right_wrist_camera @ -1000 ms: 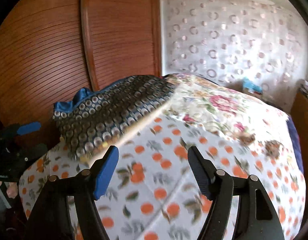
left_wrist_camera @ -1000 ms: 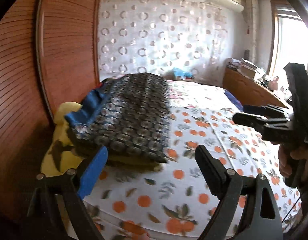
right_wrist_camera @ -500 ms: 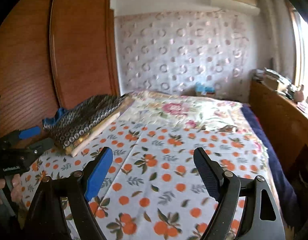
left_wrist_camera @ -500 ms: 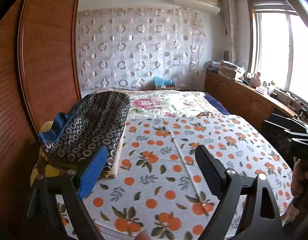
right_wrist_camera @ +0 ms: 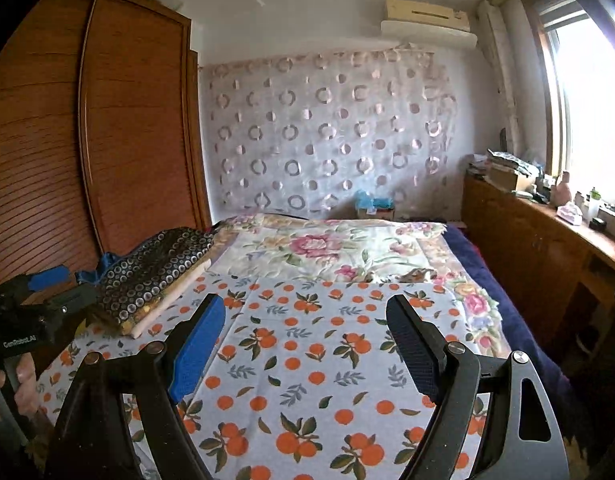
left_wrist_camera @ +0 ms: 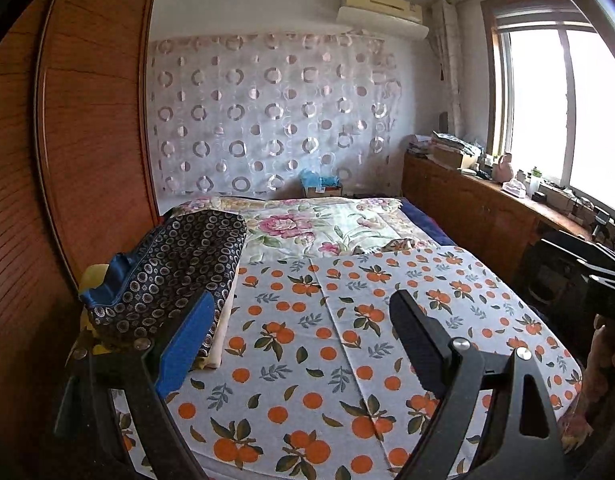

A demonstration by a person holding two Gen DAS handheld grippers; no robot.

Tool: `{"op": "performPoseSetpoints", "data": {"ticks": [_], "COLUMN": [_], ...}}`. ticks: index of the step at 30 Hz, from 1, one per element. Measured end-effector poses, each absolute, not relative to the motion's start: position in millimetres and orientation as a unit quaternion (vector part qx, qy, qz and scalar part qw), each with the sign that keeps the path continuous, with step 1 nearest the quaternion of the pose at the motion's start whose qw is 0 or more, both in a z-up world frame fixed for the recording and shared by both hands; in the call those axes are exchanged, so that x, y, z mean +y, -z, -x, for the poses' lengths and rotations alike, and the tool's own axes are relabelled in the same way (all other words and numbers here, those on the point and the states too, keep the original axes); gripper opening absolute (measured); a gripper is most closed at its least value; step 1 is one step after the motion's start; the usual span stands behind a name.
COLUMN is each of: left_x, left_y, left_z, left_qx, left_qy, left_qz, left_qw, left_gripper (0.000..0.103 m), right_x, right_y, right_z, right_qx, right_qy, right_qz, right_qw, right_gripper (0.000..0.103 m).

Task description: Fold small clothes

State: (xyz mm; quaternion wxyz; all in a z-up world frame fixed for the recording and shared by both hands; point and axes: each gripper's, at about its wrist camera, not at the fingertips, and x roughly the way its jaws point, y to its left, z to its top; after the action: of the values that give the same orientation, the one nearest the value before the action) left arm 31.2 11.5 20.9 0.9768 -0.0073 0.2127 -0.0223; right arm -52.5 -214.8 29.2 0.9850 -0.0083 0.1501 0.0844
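Since the earlier views we have drawn both grippers back from the folded pile, so that far more of the bed and room now shows, and the right gripper's [right_wrist_camera: 305, 334] jaws have just been opening with nothing between them. Now its blue and black fingers [right_wrist_camera: 197, 346] stand wide apart over the orange-print sheet [right_wrist_camera: 307, 360], holding nothing. Our left gripper [left_wrist_camera: 299, 332] also hangs with its fingers spread wide and empty above the same sheet. The folded dark garment with the ring pattern [left_wrist_camera: 175, 268] lies on top of a small stack at the left edge of the bed, beside the wooden wardrobe [left_wrist_camera: 91, 120]; a blue lining [left_wrist_camera: 107, 280] shows at its near end, and pale and yellow folded pieces [left_wrist_camera: 221, 328] lie beneath it. Beyond the orange-print sheet a floral quilt [left_wrist_camera: 315, 224] covers the far half of the bed. In the right wrist view the left gripper appears at the left edge, near the stack, with a hand [right_wrist_camera: 21, 392] on its handle.
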Motion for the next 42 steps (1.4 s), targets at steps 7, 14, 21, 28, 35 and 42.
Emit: {"op": "performPoseSetpoints", "data": {"ticks": [7,14,21,28,35,42], "left_x": [6.9,6.0,6.5,5.7,5.6,5.9], "left_y": [-22.3,-23.6,-23.3,-28.3,-29.6,-28.6], "left_z": [-25.7,-22.2,-22.7,-19.3,-18.5,-18.6], "left_qx": [0.207,0.203,0.202,0.198,0.198,0.197], "left_qy": [0.024,0.022,0.021,0.019,0.018,0.019], "left_qz": [0.006,0.005,0.004,0.007,0.007,0.007], "left_qw": [0.978,0.979,0.979,0.980,0.980,0.980], "left_gripper": [0.090,0.090,0.090,0.090,0.090,0.090], "right_x": [-219.4,-227.7,-230.8,-230.5,-230.2,-229.4], "right_y": [-27.2,-29.5,-31.3,-30.3,-29.9,-29.3], "right_z": [50.5,50.2,46.5,45.2,42.9,42.0], "right_qx": [0.151,0.153,0.154,0.153,0.153,0.153], "right_qy": [-0.080,-0.084,-0.088,-0.088,-0.090,-0.091], "right_qz": [0.002,-0.001,-0.002,-0.003,-0.002,-0.002], "right_qw": [0.985,0.985,0.984,0.984,0.984,0.984], "right_gripper": [0.084,0.084,0.084,0.084,0.084,0.084]}}
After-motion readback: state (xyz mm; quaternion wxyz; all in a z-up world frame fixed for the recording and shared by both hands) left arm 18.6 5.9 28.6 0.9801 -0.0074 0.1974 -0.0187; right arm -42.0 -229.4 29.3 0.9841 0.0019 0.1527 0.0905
